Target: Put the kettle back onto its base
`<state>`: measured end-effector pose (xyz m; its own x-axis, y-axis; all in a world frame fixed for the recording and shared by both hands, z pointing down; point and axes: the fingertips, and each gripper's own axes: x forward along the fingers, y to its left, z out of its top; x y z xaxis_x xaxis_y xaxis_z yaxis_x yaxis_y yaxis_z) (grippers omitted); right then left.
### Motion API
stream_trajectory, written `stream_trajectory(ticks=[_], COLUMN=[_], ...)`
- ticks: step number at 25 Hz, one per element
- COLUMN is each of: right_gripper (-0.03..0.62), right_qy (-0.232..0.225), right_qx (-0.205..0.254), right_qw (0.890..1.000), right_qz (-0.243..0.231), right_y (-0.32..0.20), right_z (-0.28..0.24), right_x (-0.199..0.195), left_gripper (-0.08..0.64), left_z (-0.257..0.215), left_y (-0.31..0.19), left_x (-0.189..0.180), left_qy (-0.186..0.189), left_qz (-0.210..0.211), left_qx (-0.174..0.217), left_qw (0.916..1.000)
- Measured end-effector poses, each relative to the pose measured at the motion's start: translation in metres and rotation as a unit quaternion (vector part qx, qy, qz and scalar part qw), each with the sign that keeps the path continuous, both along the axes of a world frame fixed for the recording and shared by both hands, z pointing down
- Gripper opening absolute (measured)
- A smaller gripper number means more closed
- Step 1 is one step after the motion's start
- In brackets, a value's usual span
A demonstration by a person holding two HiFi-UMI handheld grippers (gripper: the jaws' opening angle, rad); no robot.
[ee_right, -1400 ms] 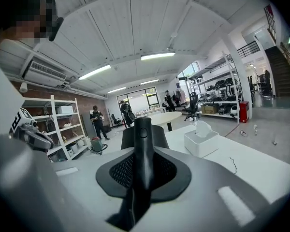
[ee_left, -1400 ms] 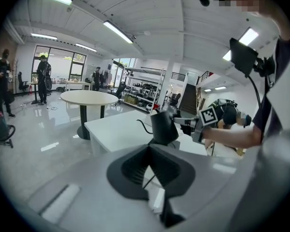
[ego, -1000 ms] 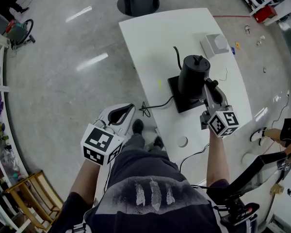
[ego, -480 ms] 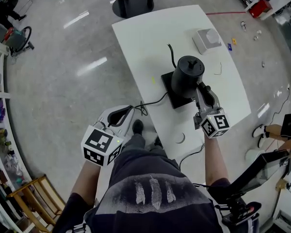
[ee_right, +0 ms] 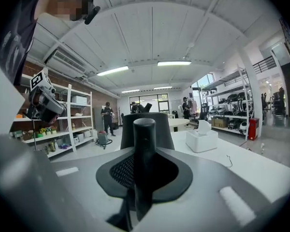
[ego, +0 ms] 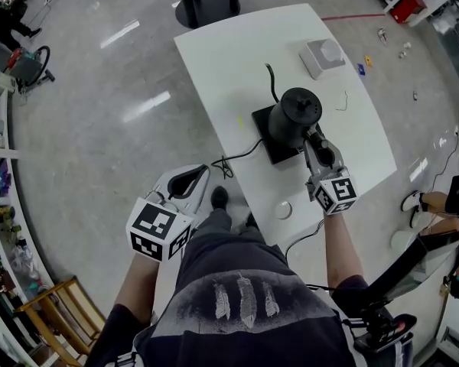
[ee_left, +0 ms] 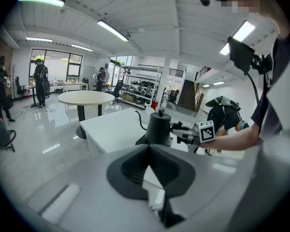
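Right gripper (ego: 314, 136) fingers pinch the kettle (ego: 293, 115) handle. Kettle sits over its base (ego: 262, 125). Left gripper (ego: 197, 177) fingers pressed together, empty.

A glossy grey floor (ego: 99, 128) reflects the ceiling strip lights (ee_left: 113, 30). A long white table (ego: 237, 44) stands near a round table (ee_left: 86, 97). Open shelves (ee_right: 79, 129) line one wall.
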<state>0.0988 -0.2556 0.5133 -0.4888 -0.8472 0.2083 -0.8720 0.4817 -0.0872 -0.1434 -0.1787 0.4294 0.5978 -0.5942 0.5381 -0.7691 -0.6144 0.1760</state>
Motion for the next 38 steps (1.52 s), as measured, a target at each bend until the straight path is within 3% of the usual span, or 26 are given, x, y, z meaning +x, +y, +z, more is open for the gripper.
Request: stream_trajectory(ticks=[7,28,31,36,38], right_gripper=[0.051,0.063,0.072,0.122,0.17], right_qy=[0.019,0.003,-0.002,-0.017,-0.023], right_qx=[-0.022,-0.026,-0.046,-0.052,-0.045], right_qw=[1.0,0.999,0.999,0.997,0.998], right_qz=[0.0,-0.017,-0.029,-0.046,-0.046], right_y=[0.009,0.002,0.008,0.012,0.013], right_z=[0.02,0.026,0.023,0.013,0.008], right_x=[0.004,0.0,0.002,0.005,0.01], left_gripper=[0.002,0.001,0.0,0.001,0.0], left_z=[0.001,-0.006,-0.015,-0.025,-0.027], left_y=[0.0,0.01,0.015,0.02,0.021], left_x=[0.008,0.044,0.051,0.058,0.062], left_qy=[-0.003,-0.011,-0.016,-0.024,-0.028], left_qz=[-0.001,0.003,0.006,-0.004,-0.006], left_qx=[-0.003,0.008,0.017,0.03,0.034], left_qw=[1.0,0.9999,0.9997,0.9992,0.999])
